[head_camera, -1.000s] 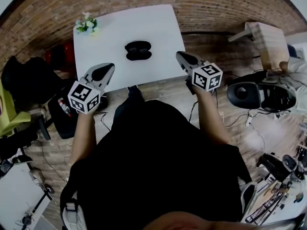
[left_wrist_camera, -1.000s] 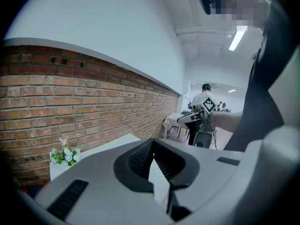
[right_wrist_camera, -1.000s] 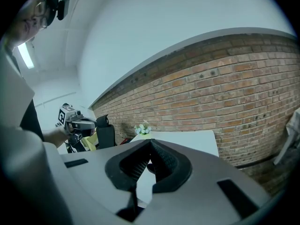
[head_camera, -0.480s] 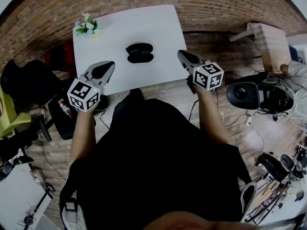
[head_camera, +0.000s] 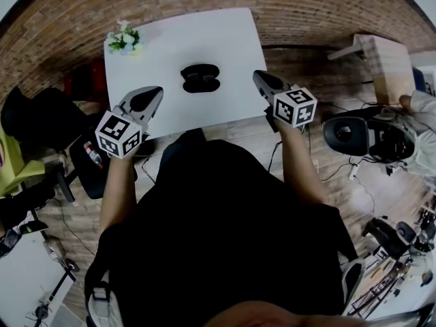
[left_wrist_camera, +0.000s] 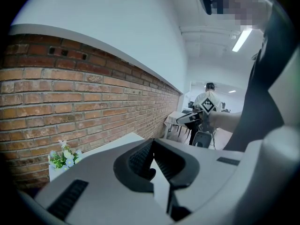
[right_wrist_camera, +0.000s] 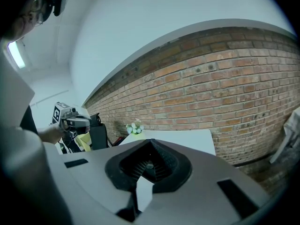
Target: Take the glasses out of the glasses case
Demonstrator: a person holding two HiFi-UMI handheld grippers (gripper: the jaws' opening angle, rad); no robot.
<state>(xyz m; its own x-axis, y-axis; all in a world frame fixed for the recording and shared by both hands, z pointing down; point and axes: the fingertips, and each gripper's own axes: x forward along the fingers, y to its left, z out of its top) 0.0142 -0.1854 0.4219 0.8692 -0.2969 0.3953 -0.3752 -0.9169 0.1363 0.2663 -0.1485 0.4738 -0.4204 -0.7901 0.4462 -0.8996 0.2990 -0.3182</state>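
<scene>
You are holding the left gripper [head_camera: 148,98] and the right gripper [head_camera: 264,80] raised over the near edge of the counter [head_camera: 204,36]. Both are pressed together at the tips, and each gripper's own view shows nothing between its jaws. The case [head_camera: 200,78] is lying ahead of both grippers and between them, apart from each. It is out of sight below the gripper bodies in the two gripper views. From the head view it reads as a dark two-lobed shape. I cannot tell whether its lid is up or whether the glasses are showing.

You are at the reaching stage, so the job looks barely begun. Spread both grippers before you come down, not once you are over the case. The case will probably be light and smooth and may slide on the bare counter. Bring one gripper in from its own side to pin the base. Use the other gripper on the lid, or on the glasses if the case is already open. Take the frame by the bridge or a temple, never by a lens, and close gently. Lift straight up until the frame is clear of the rim. The flowers [head_camera: 122,39] are far ahead of the left gripper and well away from your path.
</scene>
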